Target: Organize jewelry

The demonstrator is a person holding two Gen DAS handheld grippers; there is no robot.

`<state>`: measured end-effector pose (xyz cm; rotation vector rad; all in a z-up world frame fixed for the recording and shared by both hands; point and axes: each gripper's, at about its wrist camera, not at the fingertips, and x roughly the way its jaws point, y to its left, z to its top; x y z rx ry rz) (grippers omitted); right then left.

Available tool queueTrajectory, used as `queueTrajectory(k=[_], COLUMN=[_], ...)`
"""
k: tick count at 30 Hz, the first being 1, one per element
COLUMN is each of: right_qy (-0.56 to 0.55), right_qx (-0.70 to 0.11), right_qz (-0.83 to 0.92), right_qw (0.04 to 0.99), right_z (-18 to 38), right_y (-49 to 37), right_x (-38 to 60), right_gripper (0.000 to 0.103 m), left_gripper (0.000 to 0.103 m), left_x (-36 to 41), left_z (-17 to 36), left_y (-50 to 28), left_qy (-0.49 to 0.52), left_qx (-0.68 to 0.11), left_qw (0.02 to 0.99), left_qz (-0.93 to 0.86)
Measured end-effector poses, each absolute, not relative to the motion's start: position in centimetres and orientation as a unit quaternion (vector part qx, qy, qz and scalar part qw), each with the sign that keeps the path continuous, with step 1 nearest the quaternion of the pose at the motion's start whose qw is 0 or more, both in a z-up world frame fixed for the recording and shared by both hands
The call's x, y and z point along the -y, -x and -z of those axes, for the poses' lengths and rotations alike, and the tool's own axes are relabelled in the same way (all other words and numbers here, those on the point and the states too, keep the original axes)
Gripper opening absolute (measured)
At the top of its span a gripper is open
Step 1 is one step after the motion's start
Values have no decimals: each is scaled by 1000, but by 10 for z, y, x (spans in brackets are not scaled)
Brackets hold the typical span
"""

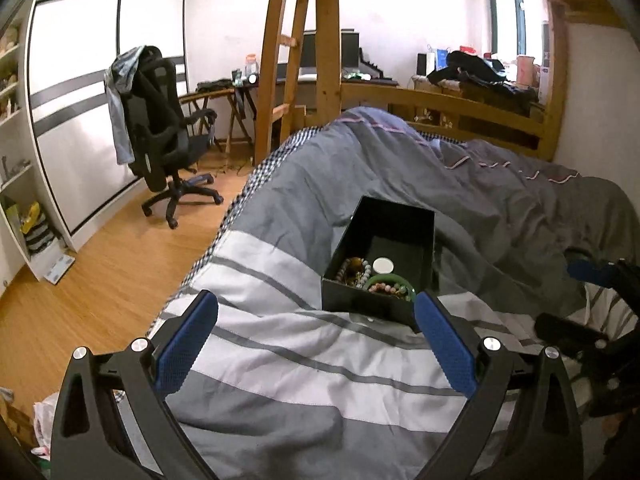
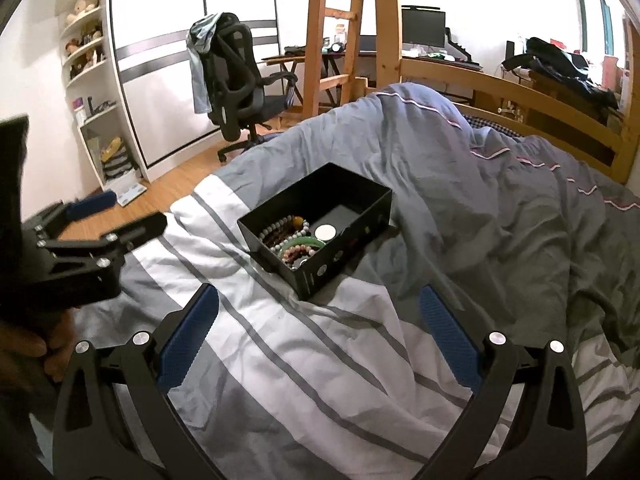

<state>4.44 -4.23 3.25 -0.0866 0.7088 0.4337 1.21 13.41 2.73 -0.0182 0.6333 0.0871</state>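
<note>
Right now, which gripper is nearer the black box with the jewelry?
Left. The left gripper has one fingertip at the near corner of the black box. The right gripper sits farther back, with bare striped duvet between. Both are open, holding nothing.

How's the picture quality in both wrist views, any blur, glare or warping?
Left wrist view: strong fisheye bending of the bunk posts, wardrobe doors blown out white, jewelry box sharp. Right wrist view: the same warping and door glare, with motion blur on the left gripper at the left edge; the box is crisp.
</note>
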Motion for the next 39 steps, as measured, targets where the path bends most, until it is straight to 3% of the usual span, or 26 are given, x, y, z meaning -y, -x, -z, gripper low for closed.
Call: queueTrajectory(k=[39], right_qy=[24], right_qx=[-354], right_qz=[-203], right_qw=[913], right_z=[-19], right_y=[-54], right_x=[52], right_gripper=[99], left_gripper=[97], left_x=[-109], left_z=[-15], left_y=[-21], left_qy=[-51], left_qx=[-336], left_qw=[940], left_qz=[-43])
